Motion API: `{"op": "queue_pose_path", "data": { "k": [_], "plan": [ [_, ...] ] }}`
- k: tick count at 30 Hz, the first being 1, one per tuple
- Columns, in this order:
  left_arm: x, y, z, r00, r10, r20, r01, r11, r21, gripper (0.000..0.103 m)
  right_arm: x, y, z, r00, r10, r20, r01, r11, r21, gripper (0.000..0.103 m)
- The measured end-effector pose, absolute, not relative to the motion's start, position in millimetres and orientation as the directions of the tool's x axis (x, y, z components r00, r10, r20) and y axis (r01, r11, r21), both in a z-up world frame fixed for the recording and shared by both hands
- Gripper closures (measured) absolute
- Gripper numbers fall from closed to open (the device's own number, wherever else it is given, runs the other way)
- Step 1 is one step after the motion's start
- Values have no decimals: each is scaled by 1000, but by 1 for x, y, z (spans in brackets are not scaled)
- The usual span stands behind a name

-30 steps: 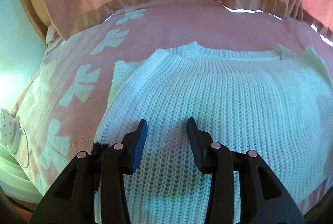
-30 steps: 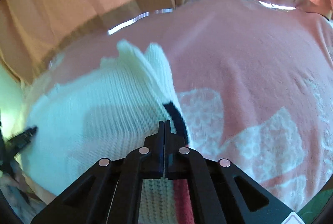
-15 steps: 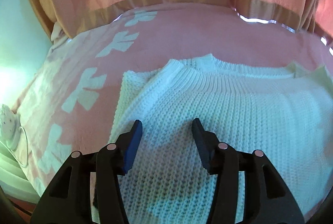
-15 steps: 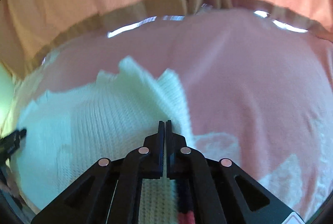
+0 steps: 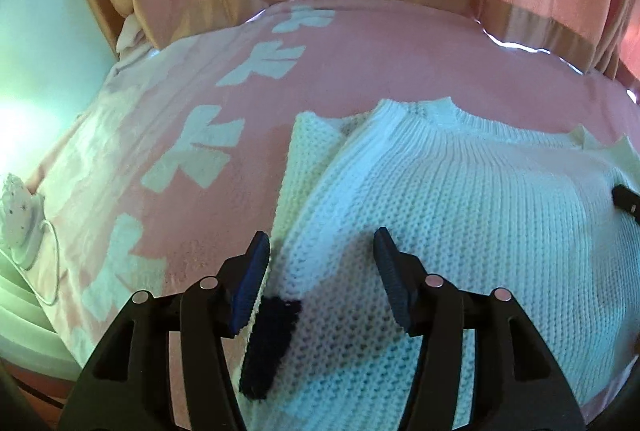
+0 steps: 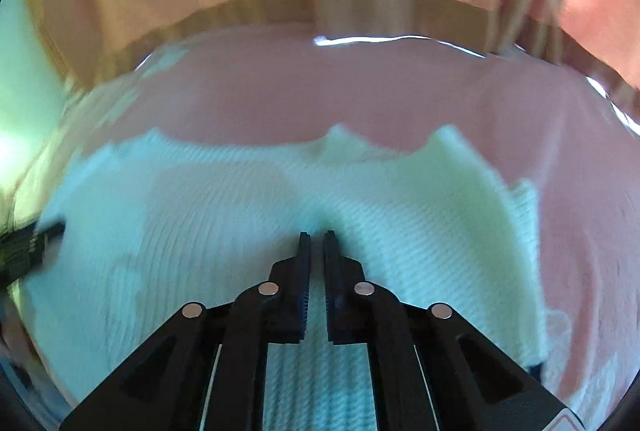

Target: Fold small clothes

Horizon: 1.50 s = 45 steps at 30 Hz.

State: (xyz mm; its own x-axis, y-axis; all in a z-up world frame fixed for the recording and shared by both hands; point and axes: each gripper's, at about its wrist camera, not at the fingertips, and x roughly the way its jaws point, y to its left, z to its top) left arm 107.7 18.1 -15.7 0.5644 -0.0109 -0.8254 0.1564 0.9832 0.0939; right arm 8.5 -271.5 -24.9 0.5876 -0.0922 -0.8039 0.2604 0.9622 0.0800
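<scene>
While the white knit sweater (image 5: 460, 215) is lying flat on the pink bedspread (image 5: 360, 71), the left gripper (image 5: 320, 251) is hovering over its left edge, jaws spread and just having been widening, with knit below them but nothing pinched. The right gripper (image 6: 317, 237) is resting over the sweater's middle, its jaws nearly pressed together; the blurred view seems to show no fabric caught between them.
</scene>
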Motion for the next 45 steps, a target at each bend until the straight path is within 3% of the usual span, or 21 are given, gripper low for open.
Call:
{"op": "queue_pose_path", "data": {
  "k": [2,10,19,20,21,23,28,32,36,41,45],
  "plan": [
    [105,27,-9,567,-28,-823,153,986,72,51,3,-268,-12,616,-76,-784,250,963,103,89],
    [88,87,-2,507,-208,-836,53,976,-211,39,-24,-173,1,649,89,-755,-43,996,80,89],
    [93,97,-42,388,-321,-864,-31,932,-361,38,-11,-158,-46,557,105,-824,-42,994,98,91],
    [95,96,-42,376,-344,-860,-21,925,-380,52,-13,-154,-46,555,105,-825,-42,994,98,91],
    [96,96,-41,365,-383,-849,-10,910,-414,74,-14,-153,-46,555,103,-826,-46,995,93,91],
    [96,95,-31,359,-447,-819,-6,877,-481,81,-15,-150,-48,561,101,-822,-55,995,84,91],
    [76,73,30,435,-547,-715,111,821,-560,83,-15,-151,-49,565,110,-818,-61,994,91,92],
    [58,34,74,463,-610,-643,226,782,-580,83,-13,-154,-50,568,126,-813,-63,992,110,94],
    [57,-20,91,421,-655,-627,307,754,-581,83,-23,-171,-41,565,190,-803,-48,979,198,94],
    [46,-91,83,389,-625,-677,384,778,-497,83,-71,-220,-4,603,41,-797,60,993,97,69],
    [36,-136,69,365,-601,-711,423,787,-448,83,-119,-298,21,647,-26,-762,240,956,171,68]
  ]
}}
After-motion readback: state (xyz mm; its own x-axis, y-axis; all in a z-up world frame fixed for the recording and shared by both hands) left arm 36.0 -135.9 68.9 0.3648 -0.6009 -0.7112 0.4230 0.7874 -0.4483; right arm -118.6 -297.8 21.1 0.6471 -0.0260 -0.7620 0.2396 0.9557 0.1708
